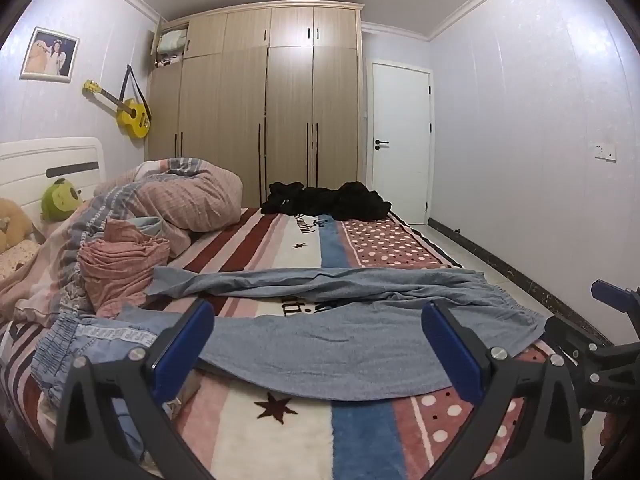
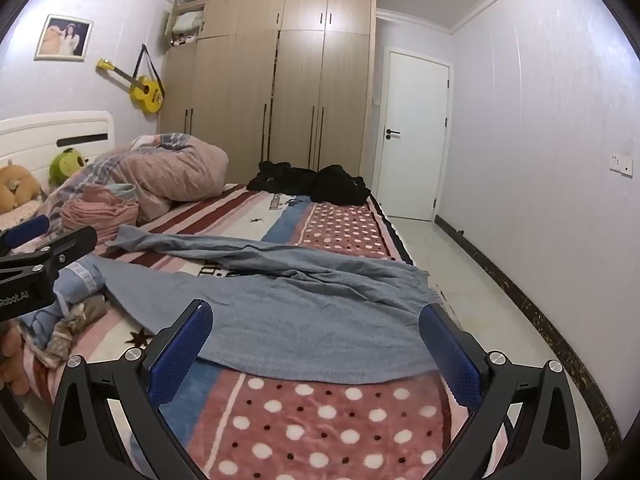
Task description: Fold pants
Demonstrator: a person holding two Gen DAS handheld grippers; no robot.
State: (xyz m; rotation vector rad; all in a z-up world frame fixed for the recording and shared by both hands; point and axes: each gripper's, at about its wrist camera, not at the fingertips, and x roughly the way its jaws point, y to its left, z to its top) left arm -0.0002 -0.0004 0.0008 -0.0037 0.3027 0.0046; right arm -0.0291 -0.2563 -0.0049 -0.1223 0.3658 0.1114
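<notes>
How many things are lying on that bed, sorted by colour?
Blue-grey: 1, the pants
Black: 1, the clothes heap
Pink: 2, the striped quilt and the crumpled pink cloth
Green: 1, the green plush toy
Tan: 1, the tan plush toy
Total: 6

Your bed (image 1: 288, 432) wears a plush blanket (image 2: 340, 432) of stripes, stars and polka dots. Across its near part you have the blue-grey pants (image 1: 340, 344) spread flat — legs running left. At the far end lies a black clothing heap (image 1: 324, 200); to the left, a bunched quilt (image 1: 188, 200), pink folded cloth (image 1: 120, 264) and plush toys (image 1: 60, 200).
</notes>
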